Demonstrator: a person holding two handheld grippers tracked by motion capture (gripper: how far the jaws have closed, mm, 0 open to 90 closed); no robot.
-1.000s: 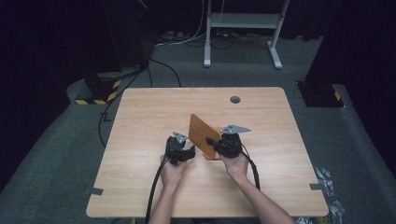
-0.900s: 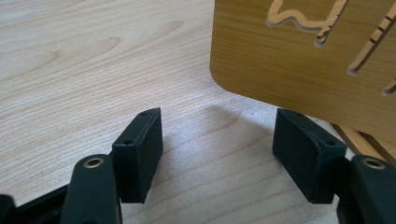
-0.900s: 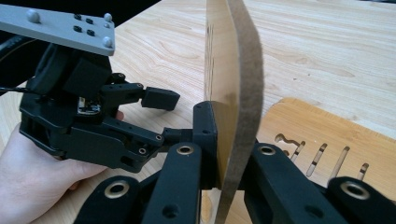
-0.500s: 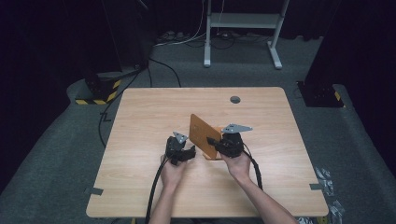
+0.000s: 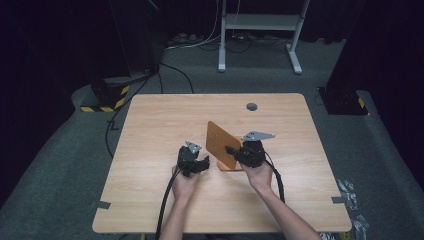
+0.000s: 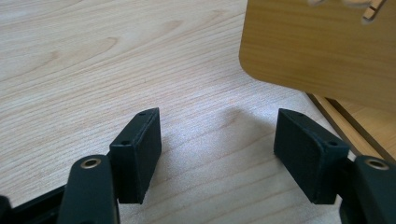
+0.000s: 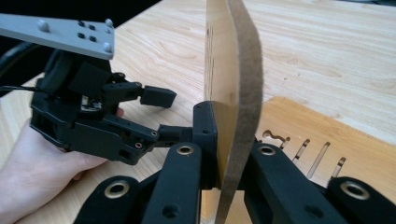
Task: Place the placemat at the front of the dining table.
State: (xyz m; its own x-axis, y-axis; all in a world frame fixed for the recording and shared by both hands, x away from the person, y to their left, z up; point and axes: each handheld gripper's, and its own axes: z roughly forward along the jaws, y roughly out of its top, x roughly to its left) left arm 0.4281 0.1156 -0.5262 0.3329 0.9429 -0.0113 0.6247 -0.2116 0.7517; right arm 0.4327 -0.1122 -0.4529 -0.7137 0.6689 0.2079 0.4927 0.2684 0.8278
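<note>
The pale wood-grain rectangular table (image 5: 165, 125) takes up the middle of the high view. At its centre lie two brown fibreboard pieces: one flat slotted base board (image 7: 327, 140) and one thin upright panel (image 5: 220, 142) with rounded corners standing tilted above it. The right gripper (image 5: 231, 150) is clamped on the panel's edge, seen lower centre of the right gripper view. The left gripper (image 5: 202, 164), just left of the panel, holds nothing; its jaws have just been opening. My reading: the panel is being fitted into the base; next, lower its edge into a slot
</note>
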